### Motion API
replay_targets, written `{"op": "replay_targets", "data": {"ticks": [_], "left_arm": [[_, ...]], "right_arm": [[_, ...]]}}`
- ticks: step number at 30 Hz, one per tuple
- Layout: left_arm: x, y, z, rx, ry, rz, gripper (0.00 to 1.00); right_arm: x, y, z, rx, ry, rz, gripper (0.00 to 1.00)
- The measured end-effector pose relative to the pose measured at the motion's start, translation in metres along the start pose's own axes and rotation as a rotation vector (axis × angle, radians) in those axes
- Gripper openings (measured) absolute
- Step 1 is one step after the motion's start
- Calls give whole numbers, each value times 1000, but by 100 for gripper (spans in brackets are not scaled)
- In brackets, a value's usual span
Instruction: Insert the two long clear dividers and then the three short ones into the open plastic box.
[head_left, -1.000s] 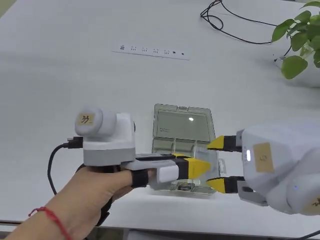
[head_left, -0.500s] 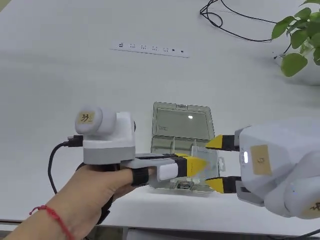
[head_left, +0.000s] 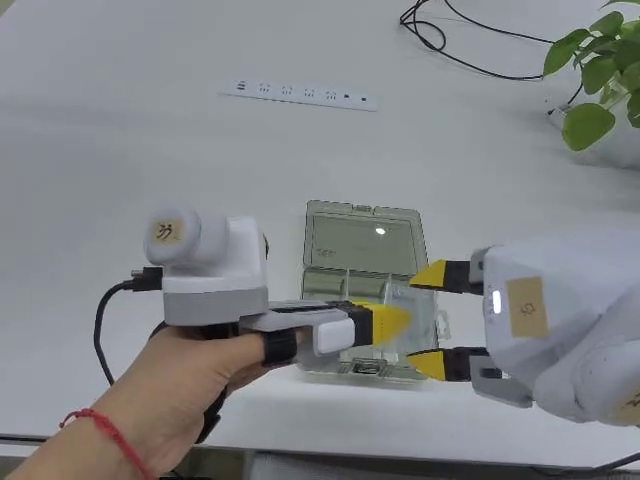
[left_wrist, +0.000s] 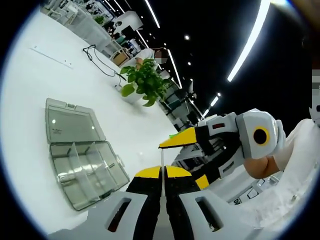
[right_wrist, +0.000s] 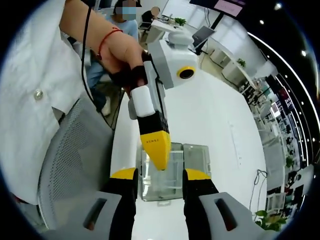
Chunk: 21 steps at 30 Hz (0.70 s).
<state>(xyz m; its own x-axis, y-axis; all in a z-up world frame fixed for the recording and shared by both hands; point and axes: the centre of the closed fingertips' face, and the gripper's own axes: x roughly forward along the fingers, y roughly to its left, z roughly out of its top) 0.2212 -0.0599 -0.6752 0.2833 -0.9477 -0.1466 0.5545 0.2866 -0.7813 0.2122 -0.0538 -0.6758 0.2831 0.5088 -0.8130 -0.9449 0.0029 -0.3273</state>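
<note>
**Divider (head_left: 408, 303) held over the box (head_left: 365, 245), ready to go down**

Head view. The open plastic box lies on the white table (head_left: 200, 170). Its lid is folded back on the far side and its tray is nearest the person, with the long side running left to right. The left gripper (head_left: 390, 320), held in a hand (head_left: 190, 390), reaches in from the left above the tray. Its jaws are pressed together on a clear divider that sticks out past their tips, over the right half of the tray. The right gripper (head_left: 432, 320) comes in from the right with its jaws spread wide, one on the far side of the divider and one on the near side. Neither jaw seems to touch the divider. The left gripper is therefore the nearer one, and it carries the piece.

Left gripper view. The divider shows edge-on as a thin line rising between the closed jaws, so its long axis probably follows the way they point. The box lies down and to the left, with at least two clear walls standing in the tray. A firm count cannot be read, nor whether the held piece is long or short.

Right gripper view. The open jaws frame the left gripper's yellow tip, with the tray directly beyond it. The coming move most likely depends on lining the divider's edge up with a slot below it.
</note>
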Motion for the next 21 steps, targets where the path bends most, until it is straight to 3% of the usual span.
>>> {"op": "replay_targets", "data": {"ticks": [5,8,11,17,21], "left_arm": [[-6,-4,2,201,32,-21,0],[-10,-14,0,322,57,-53,0],[-13,-24,1,419,55,-95,0],[-15,-35,-8,585,112,-144,0],[-15,-44,-15,630,134,-174,0]], "right_arm": [[-16,-9,9,147,-117,64,35],[-28,-13,13,199,-174,137,32],[-37,-13,17,247,-214,214,25],[-39,-12,20,220,-226,320,21],[-37,2,24,202,-217,408,15]]}}
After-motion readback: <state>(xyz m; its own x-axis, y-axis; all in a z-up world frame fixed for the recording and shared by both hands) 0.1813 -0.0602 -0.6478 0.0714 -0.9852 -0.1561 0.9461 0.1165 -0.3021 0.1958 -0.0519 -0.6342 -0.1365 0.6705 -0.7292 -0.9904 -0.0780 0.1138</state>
